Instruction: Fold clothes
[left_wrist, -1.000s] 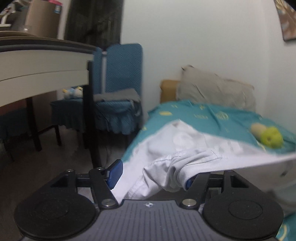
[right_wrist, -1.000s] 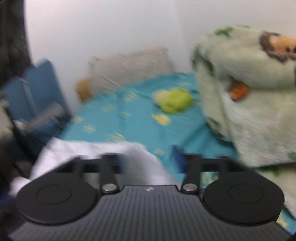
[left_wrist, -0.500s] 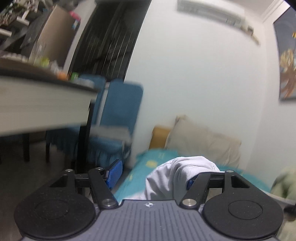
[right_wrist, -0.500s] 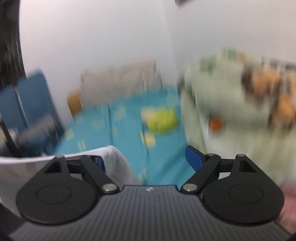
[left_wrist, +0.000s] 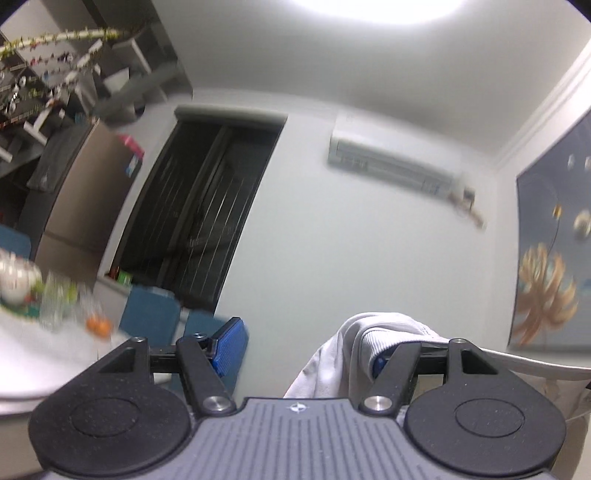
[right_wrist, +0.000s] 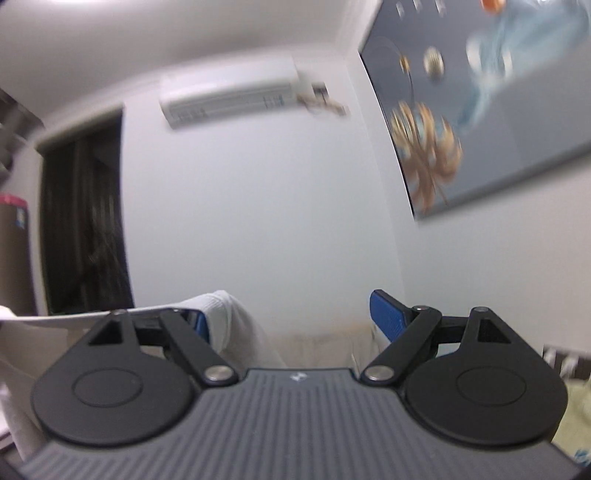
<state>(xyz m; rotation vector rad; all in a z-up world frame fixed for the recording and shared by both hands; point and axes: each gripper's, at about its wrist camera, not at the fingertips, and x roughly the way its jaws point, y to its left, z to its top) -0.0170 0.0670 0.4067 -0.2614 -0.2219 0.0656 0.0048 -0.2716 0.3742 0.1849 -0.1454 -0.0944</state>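
A white garment (left_wrist: 376, 332) hangs over the right-hand finger of my left gripper (left_wrist: 306, 350), covering most of its blue pad. The left-hand blue pad stands bare and well apart from it. From that finger a taut edge of the cloth runs off to the right. In the right wrist view the same white garment (right_wrist: 229, 321) is draped over the left-hand finger of my right gripper (right_wrist: 291, 319), and its edge stretches away to the left. The right-hand pad there is bare. Both grippers are held high with jaws wide, each carrying the cloth hooked on one finger.
A table (left_wrist: 55, 362) with glasses and oranges lies at lower left, with blue chairs (left_wrist: 147, 314) behind it. On the far wall are a dark doorway (left_wrist: 199, 221) and an air conditioner (left_wrist: 391, 166); a painting (left_wrist: 550, 258) hangs on the right wall. A beige pillow (right_wrist: 321, 347) shows low down.
Both grippers have risen sharply and tilted upward, lifting the white garment off the bed. The bed and blanket have dropped out of view; wall and ceiling now fill both views.
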